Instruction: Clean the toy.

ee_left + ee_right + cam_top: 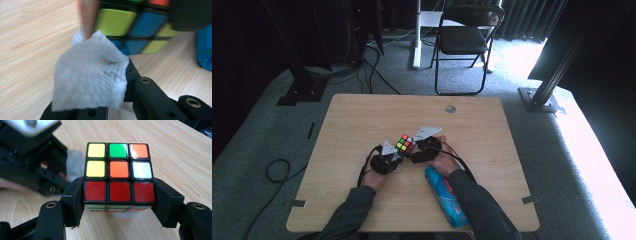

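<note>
Near edge of the wooden table [362, 125]: two dark-sleeved forearms enter from below. A blue packet [446, 196] lies flat by the right forearm, just beside the right hand.

Right gripper [120, 195]: jaws clamped on the puzzle cube [119, 173], one on each side of its lowest row of red squares. Cube held just above the tabletop, near the table's middle; up-facing side shows yellow, green, orange, white and red.

Left gripper [100, 102]: jaws closed on a white wipe [91, 80], which stands up from between them. Wipe's upper edge touches the cube's side face of yellow-green and blue squares.

High view: left gripper [388, 156] and right gripper [424, 147] meet at the cube [405, 144].

Beyond the table: grey carpet, black folding chair [467, 35], cables on the floor.
</note>
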`<action>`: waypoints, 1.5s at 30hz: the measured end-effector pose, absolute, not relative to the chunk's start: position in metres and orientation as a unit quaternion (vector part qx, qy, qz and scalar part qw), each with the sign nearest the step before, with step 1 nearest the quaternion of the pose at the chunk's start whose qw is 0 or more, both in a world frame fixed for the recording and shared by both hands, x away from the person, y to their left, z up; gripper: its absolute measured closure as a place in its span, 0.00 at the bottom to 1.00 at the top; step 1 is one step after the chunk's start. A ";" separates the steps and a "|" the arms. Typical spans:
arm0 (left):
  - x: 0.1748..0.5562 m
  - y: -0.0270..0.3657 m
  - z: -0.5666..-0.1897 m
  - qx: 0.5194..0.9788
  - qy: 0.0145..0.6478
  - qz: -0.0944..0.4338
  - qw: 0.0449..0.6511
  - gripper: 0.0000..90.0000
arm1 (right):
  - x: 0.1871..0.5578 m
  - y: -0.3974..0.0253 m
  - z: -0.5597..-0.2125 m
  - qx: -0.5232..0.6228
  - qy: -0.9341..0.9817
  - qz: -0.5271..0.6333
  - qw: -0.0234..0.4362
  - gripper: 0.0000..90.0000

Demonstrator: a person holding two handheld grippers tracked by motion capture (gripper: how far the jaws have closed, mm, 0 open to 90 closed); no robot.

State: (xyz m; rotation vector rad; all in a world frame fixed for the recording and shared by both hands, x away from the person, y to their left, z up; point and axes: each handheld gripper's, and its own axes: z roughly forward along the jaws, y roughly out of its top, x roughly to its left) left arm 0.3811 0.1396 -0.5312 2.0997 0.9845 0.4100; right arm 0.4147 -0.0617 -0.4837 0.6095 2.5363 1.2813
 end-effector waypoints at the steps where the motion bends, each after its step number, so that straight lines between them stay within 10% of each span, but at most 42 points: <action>1: 0.382 0.142 -0.531 0.820 0.391 0.162 0.385 0.95 | 0.415 -0.062 -0.484 0.209 0.866 0.438 0.117 0.38; 45: 0.372 0.144 -0.523 0.823 0.371 0.179 0.390 0.95 | 0.426 -0.068 -0.484 0.271 0.847 0.443 0.116 0.38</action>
